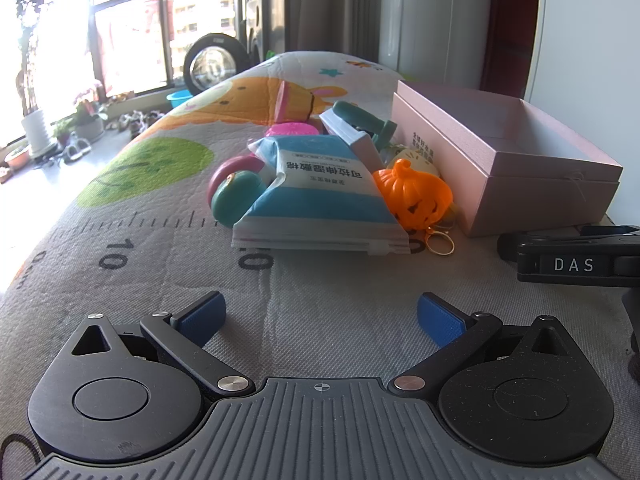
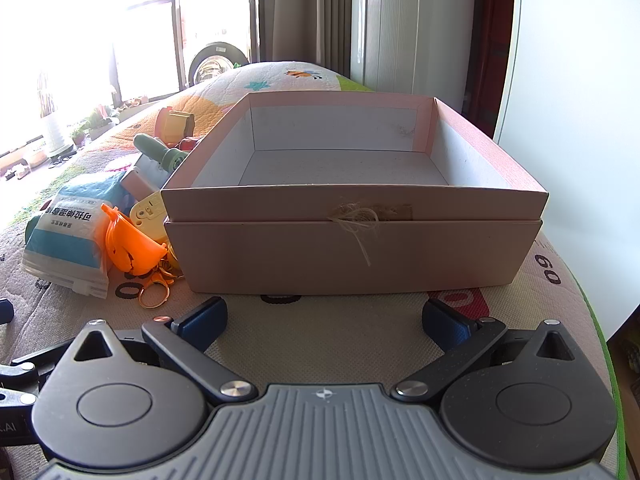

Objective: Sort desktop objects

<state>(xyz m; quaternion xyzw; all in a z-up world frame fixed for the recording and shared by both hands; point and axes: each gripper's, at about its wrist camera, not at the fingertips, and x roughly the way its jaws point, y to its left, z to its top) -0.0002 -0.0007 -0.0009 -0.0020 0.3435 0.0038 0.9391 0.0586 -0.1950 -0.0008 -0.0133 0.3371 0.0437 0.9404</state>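
Both the left gripper (image 1: 320, 312) and right gripper (image 2: 324, 316) rest with jaws wide, holding nothing; the toy pile (image 1: 320, 184) lies left of the empty pink box (image 2: 352, 236), probably waiting for sorting.

A desk (image 1: 160, 240) is covered by a printed mat (image 1: 140, 168); a pink box (image 2: 352, 248), a blue pack (image 1: 320, 200) and toys are carried on it.

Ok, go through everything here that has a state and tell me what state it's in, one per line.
Left gripper: open, holding nothing.
Right gripper: open, holding nothing.
Pink box: lid off, nothing inside.
Blue-and-white packet: lying flat, sealed.
Orange pumpkin toy: tipped on its side, beside the box.
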